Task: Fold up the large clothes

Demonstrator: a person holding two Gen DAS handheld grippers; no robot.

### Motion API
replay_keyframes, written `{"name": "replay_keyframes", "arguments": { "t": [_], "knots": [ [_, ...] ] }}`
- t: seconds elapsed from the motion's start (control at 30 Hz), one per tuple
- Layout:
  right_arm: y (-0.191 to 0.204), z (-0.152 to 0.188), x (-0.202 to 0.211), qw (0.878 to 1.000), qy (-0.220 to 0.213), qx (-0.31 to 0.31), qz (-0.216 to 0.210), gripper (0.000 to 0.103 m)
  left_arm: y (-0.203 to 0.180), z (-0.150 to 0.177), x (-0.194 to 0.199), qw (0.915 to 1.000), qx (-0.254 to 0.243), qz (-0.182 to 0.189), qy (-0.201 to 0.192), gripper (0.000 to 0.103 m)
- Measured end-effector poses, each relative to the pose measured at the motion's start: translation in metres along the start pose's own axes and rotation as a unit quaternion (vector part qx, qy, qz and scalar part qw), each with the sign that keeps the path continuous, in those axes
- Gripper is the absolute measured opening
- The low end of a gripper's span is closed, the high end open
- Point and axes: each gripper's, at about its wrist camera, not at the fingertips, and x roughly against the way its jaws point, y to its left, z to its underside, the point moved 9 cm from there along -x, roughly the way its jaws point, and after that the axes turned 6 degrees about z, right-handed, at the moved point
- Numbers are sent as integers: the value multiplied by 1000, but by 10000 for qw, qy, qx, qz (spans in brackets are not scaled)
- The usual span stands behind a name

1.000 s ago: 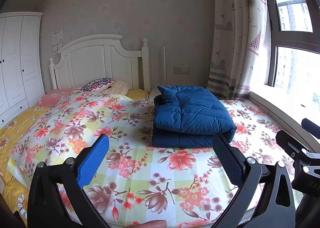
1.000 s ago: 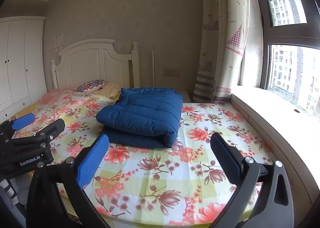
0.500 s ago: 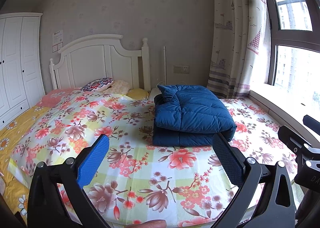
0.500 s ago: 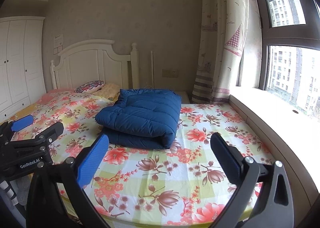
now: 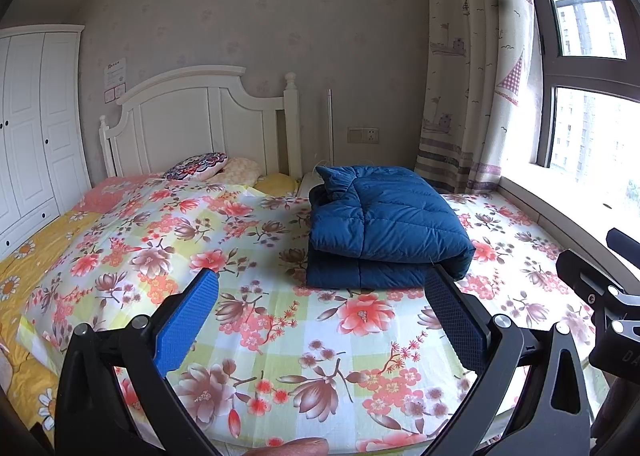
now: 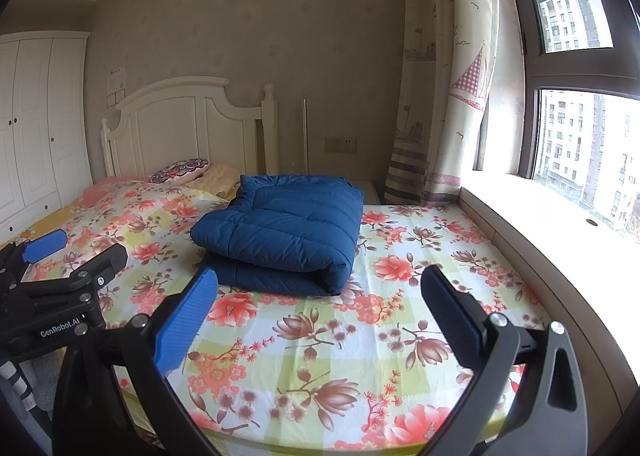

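A dark blue quilted down jacket (image 5: 380, 228) lies folded in a thick bundle on the floral bedsheet (image 5: 260, 320), right of the bed's middle; it also shows in the right wrist view (image 6: 284, 232). My left gripper (image 5: 320, 296) is open and empty, held above the bed's near edge, short of the jacket. My right gripper (image 6: 320, 296) is open and empty, also near the foot of the bed, short of the jacket. Each gripper shows at the edge of the other's view: the right gripper (image 5: 592, 288), the left gripper (image 6: 60, 264).
A white headboard (image 5: 200, 123) and pillows (image 5: 200, 169) stand at the far end. A white wardrobe (image 5: 32, 127) is at the left. A curtain (image 5: 472, 67), a window (image 6: 580, 151) and a window ledge (image 6: 532, 215) run along the right side.
Both grippers have shifted slightly; the view has drifted a little and the jacket stays where it was. Both grippers stay open.
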Motion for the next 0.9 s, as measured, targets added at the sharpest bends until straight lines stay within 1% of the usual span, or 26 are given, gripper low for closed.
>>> {"name": "replay_keyframes", "arguments": {
  "t": [0.3,0.6,0.77,0.8,0.87,0.9],
  "knots": [
    [1,0,0,10000,-4,2,9,101,2,-2,2,10000,-92,-25,-12,99],
    [0,-4,-4,10000,-18,52,-17,101,3,-15,1,9999,-149,-21,-80,99],
    [2,-4,-13,9999,19,122,-63,101,3,-19,-6,9998,-158,20,-95,99],
    [3,-3,-16,9999,48,138,-77,101,2,-19,-10,9998,-163,66,-73,99],
    [5,-1,-26,9997,107,178,-100,101,-4,-17,-18,9995,-104,286,-69,99],
    [6,-1,-31,9997,131,199,-107,101,-5,-16,-23,9994,-44,324,-84,99]
  ]
}}
